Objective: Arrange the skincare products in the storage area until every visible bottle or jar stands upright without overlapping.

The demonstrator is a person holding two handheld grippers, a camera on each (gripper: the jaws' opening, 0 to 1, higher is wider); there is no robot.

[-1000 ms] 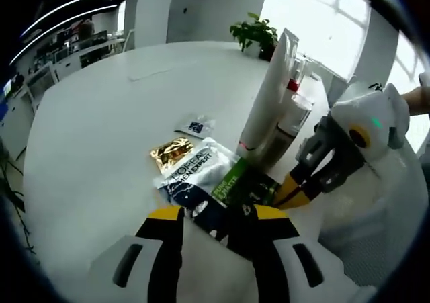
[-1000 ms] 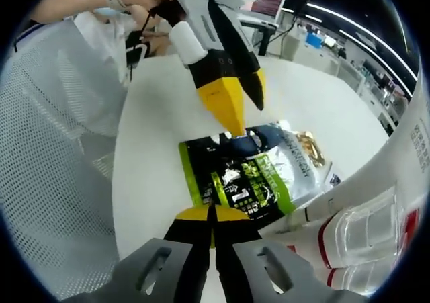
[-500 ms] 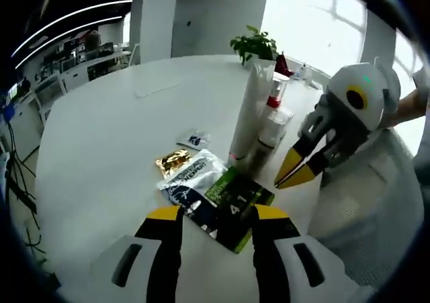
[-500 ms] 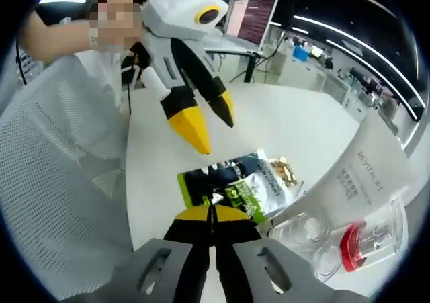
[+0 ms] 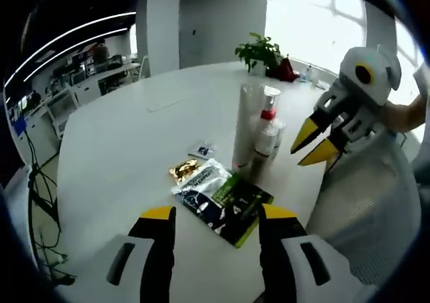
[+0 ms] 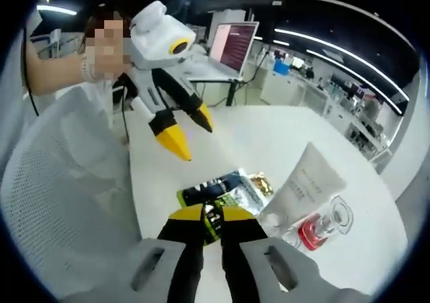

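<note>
Tube (image 5: 246,123) w/ bottles (image 5: 266,136) stands upright mid-table (image 5: 121,142); sachets (image 5: 222,199) lie flat, overlapping, just beside tube base. Left gripper (image 5: 218,217) jaws wide apart, empty; right gripper (image 6: 211,215) nearly closed, empty. Judgement: approach sachets low, separate w/o bumping tube.

A round white worktop (image 5: 121,148). Just beyond the left jaws lies a stack of flat sachets (image 5: 222,197), with a gold sachet (image 5: 185,170) and a small clear packet (image 5: 203,149) further out. A white tube (image 5: 246,125) and two clear pump bottles (image 5: 265,135) stand upright behind them.
</note>
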